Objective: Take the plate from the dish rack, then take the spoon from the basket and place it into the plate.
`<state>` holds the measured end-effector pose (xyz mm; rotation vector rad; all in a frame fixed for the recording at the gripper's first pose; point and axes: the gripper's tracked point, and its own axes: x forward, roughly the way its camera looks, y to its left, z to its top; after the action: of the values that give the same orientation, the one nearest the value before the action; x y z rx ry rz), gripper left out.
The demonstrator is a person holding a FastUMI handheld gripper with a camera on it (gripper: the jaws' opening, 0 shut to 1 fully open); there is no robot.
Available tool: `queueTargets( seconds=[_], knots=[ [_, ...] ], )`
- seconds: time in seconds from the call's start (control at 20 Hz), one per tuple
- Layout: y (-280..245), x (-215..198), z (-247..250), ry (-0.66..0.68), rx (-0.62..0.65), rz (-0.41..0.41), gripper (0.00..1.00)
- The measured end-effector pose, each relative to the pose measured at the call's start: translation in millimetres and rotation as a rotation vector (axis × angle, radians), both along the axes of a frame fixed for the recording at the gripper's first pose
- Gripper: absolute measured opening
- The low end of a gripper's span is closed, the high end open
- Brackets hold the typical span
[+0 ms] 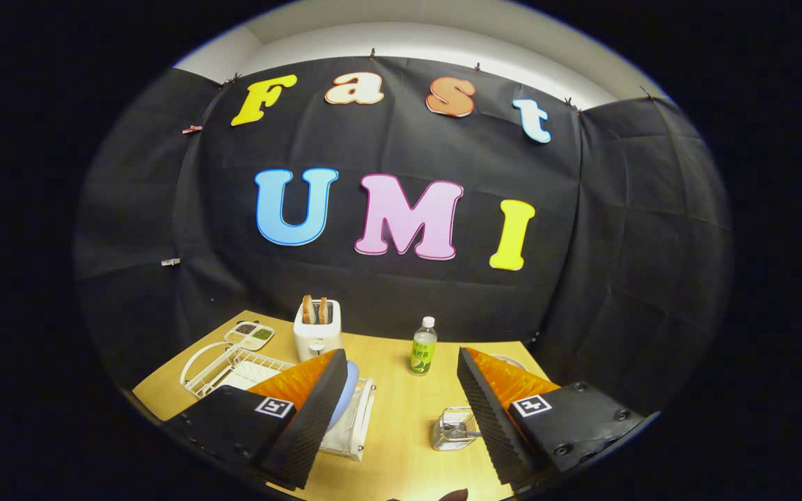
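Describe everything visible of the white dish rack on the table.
The dish rack is a white wire frame with a rounded end loop, sitting flat on the wooden table in front of the toaster and next to a sectioned dish. Its near part is hidden behind one finger of the open gripper. A pale blue plate stands on edge in it, beside that finger, with a clear tray-like part showing beneath it. Neither finger visibly touches the rack.

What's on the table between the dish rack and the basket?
In the gripper view, only bare tabletop lies between the dish rack and the basket. The open gripper holds nothing.
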<state>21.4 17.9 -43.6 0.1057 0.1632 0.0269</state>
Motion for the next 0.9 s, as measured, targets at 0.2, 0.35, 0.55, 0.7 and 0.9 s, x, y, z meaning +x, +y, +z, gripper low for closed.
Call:
queueTargets(
  seconds=[0.2, 0.35, 0.55, 0.7, 0.9],
  knots=[
    [27.1, 22.9, -42.4, 0.149, 0.077, 0.038, 0.98],
    [46.1, 42.9, -81.1, 0.261, 0.084, 0.050, 0.98],
    [79.2, 67.9, -133.7, 0.399, 0.138, 0.069, 0.98],
    [91.0, 84.5, -159.8, 0.456, 0.175, 0.035, 0.97],
    [108.7, 100.4, -186.3, 0.523, 0.214, 0.006, 0.88]
  ],
)
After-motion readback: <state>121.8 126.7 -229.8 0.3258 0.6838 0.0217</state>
